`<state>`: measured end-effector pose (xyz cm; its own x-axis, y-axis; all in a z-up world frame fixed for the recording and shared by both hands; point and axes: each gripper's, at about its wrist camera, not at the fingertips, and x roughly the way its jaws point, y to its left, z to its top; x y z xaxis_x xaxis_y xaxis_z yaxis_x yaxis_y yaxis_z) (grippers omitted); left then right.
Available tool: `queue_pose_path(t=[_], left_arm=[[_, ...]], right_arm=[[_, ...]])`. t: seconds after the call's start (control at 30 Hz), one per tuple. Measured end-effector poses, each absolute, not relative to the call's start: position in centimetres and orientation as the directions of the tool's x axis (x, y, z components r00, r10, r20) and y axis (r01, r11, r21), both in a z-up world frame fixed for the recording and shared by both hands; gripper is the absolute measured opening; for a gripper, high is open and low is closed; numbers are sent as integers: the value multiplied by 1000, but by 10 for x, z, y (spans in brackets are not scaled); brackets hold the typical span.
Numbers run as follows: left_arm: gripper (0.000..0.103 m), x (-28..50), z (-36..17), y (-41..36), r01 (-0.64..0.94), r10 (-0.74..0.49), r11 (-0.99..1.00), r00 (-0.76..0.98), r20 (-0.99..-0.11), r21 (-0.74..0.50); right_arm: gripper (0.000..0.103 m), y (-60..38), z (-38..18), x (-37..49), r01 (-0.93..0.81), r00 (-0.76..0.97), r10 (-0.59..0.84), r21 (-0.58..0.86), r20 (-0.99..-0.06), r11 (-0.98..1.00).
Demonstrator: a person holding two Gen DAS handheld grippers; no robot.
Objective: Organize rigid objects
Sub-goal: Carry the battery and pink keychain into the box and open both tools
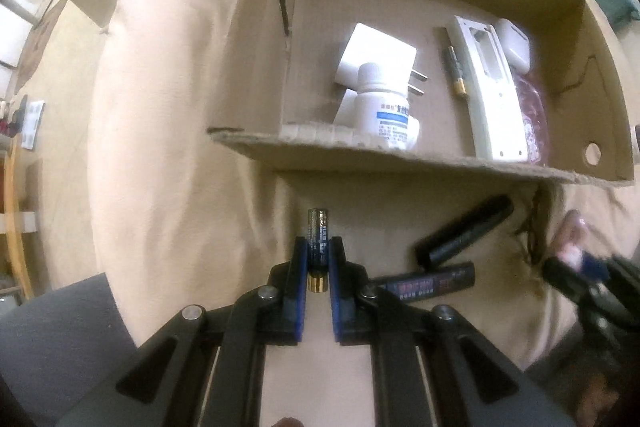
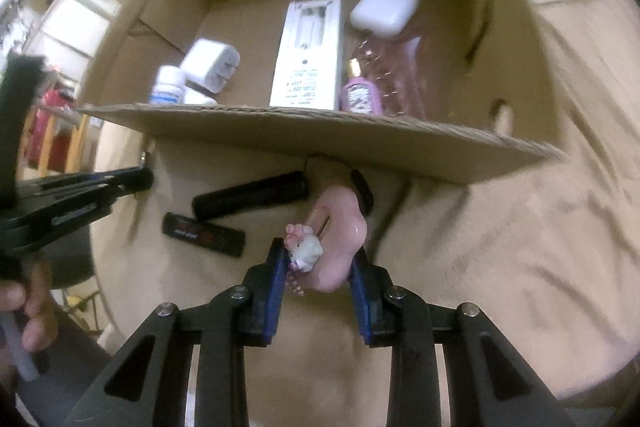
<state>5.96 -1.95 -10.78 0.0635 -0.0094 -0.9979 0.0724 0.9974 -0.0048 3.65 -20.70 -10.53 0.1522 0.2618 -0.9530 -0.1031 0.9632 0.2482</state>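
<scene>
Beige cloth (image 1: 168, 147) covers the surface in front of the cardboard box (image 1: 400, 155), whose near wall hides the lower parts of the bottles inside. Left gripper (image 1: 319, 247) is clamped on a battery (image 1: 318, 239), its base hidden between the fingers; right gripper (image 2: 320, 263) pinches a pink charm (image 2: 340, 247), blurred in the left view, near two black tubes (image 2: 248, 193).

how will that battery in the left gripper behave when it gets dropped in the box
The battery is a smooth rigid cylinder, so it will likely roll on the cardboard box floor. Pinched lengthwise by the left gripper, it may slip.
</scene>
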Motion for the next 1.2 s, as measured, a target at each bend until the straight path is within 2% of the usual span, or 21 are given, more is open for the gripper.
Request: queue_pose_path(t=[0.17,0.33,0.67,0.93,1.2], left_arm=[[9,60,-94,-17,89,-22,996,86,-996,-15],[9,49,-78,-9,92,-62,994,98,-993,-53],[9,60,-12,15,65,-119,992,207,-971,-108],[9,93,15,14,85,-153,987,242,-958,-136],[9,124,14,-4,114,-149,986,245,-958,-124]], right_arm=[[32,-219,-79,16,-69,213,325,317,-922,946],[32,-231,-47,-2,-89,323,437,433,-839,897],[32,-254,-4,-4,-98,438,541,561,-718,822],[32,-258,16,20,-110,465,519,535,-717,838],[32,-260,15,54,-108,466,505,520,-726,847]])
